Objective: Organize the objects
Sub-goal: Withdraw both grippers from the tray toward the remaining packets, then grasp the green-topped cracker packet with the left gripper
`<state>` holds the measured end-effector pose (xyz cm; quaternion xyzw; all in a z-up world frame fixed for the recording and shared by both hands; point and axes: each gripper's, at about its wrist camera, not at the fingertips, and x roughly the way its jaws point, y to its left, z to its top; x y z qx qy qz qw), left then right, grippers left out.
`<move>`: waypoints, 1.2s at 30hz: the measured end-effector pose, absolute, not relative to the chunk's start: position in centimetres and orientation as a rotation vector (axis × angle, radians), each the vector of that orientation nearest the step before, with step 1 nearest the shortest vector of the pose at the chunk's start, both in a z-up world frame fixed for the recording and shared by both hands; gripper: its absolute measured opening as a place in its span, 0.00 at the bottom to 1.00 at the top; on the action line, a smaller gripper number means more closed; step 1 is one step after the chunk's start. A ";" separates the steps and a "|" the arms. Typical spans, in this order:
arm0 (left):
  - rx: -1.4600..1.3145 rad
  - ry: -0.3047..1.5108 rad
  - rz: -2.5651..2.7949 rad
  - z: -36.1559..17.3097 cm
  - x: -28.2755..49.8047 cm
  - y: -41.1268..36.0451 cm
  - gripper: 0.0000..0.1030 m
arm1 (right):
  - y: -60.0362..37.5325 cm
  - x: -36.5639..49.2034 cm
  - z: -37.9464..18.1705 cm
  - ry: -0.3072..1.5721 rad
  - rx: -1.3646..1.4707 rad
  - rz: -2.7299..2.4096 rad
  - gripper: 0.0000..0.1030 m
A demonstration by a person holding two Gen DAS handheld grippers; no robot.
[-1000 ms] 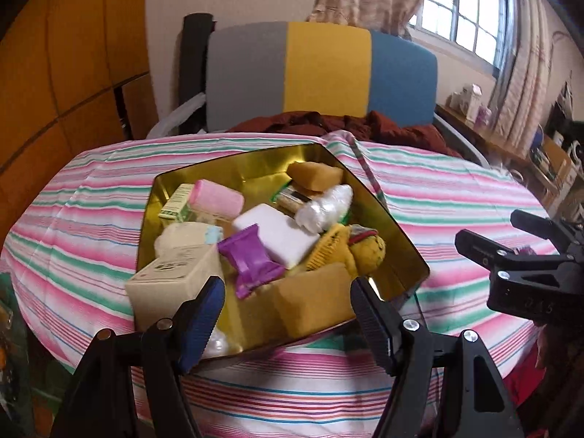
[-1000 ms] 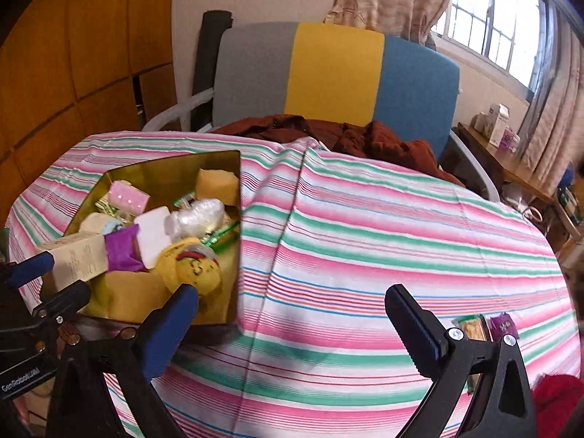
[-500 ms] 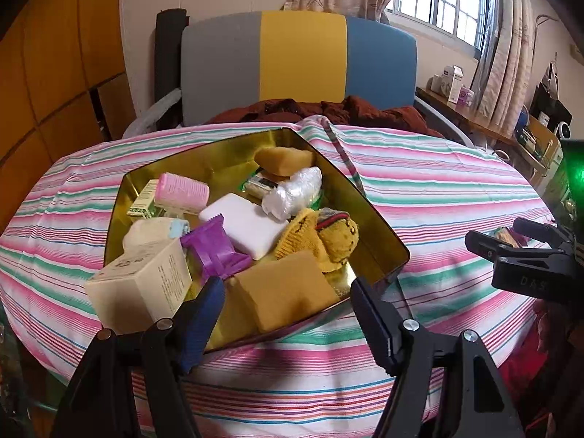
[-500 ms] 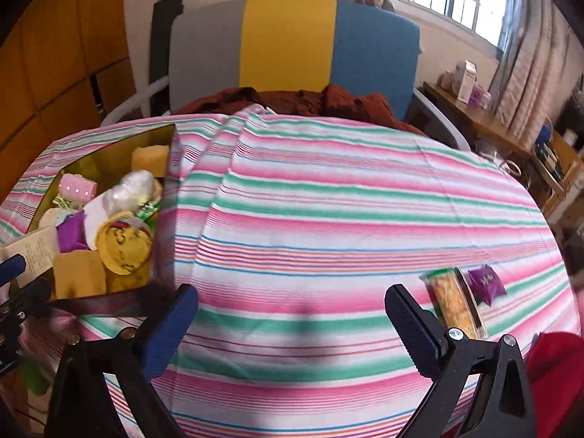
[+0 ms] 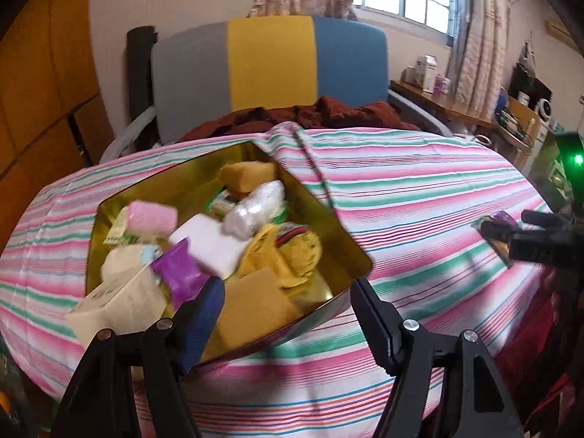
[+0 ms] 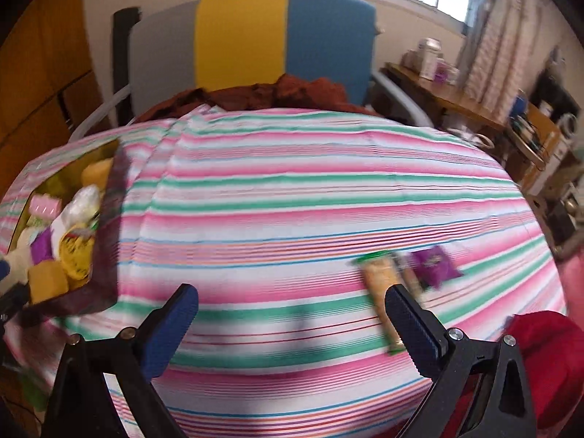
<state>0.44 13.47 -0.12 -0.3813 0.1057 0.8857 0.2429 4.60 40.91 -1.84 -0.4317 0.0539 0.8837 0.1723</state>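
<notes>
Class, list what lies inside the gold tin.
Inside the gold tin: pink block, white pad, purple packet, yellow plush toy, tan sponges, cream box. The tin's floor beneath them is mostly covered.

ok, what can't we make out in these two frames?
- Right wrist: snack bar and purple packet are motion-blurred, so labels are unreadable; a finger covers the bar's near end.
- Left wrist: cream box print is blurred.
- Right wrist: gold tin is cut off by the left edge.

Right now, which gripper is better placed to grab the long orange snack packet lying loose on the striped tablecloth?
Right. The open right gripper hangs beside the long orange snack packet; the open left gripper sits over the gold tin.
</notes>
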 end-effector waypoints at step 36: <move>-1.065 0.390 1.822 -4.0 3.2 35.8 0.70 | 56.6 12.1 -2.8 1.045 -0.839 2.347 1.00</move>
